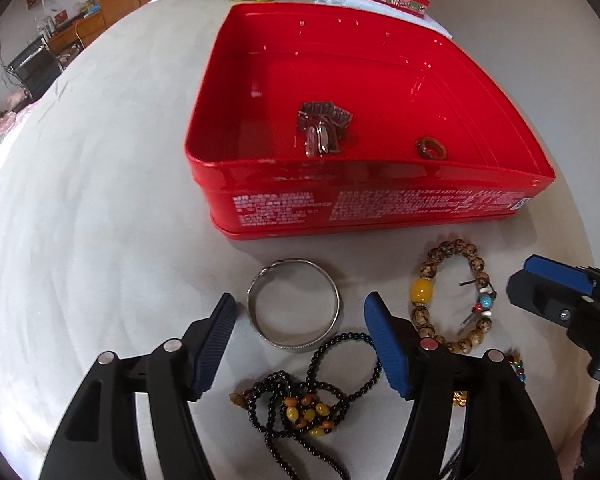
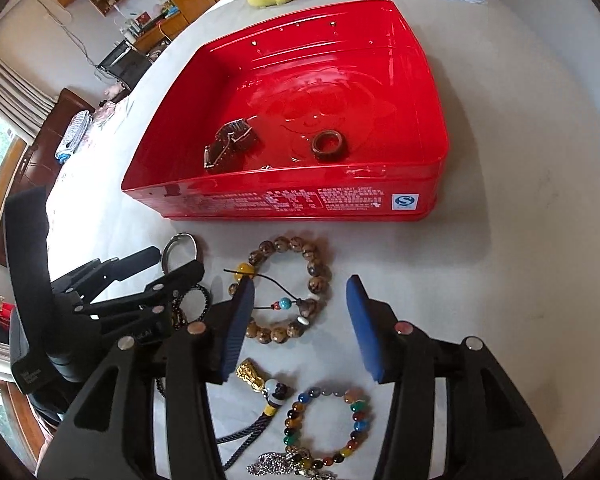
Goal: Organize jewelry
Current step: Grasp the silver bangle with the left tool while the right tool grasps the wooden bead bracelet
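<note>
The red tin point(image 1: 380, 208) is taken as landmark; it is set open on a pale grey cloth point(image 1: 100, 200). Inside it, a dark folded bracelet point(image 1: 324, 128) is seen near the front wall, and a brown ring point(image 1: 431, 148) is laid to the right of that bracelet.

The left gripper point(image 1: 300, 344) is held low in front of the tin, angled down toward the cloth, its blue pads spread wide with nothing between them. A silver bangle point(image 1: 294, 308) is found just in front of the tin, between those fingers, and a black bead necklace point(image 1: 300, 396) is tangled nearer the camera.

The right gripper point(image 2: 300, 320) is likewise poised in front of the tin, fingers parted and empty. A brown bead bracelet point(image 2: 288, 288) is placed just in front of the tin, partly beneath the left finger; a multicoloured bead bracelet point(image 2: 328, 428) and a gold charm point(image 2: 250, 376) are seen further from it.
</note>
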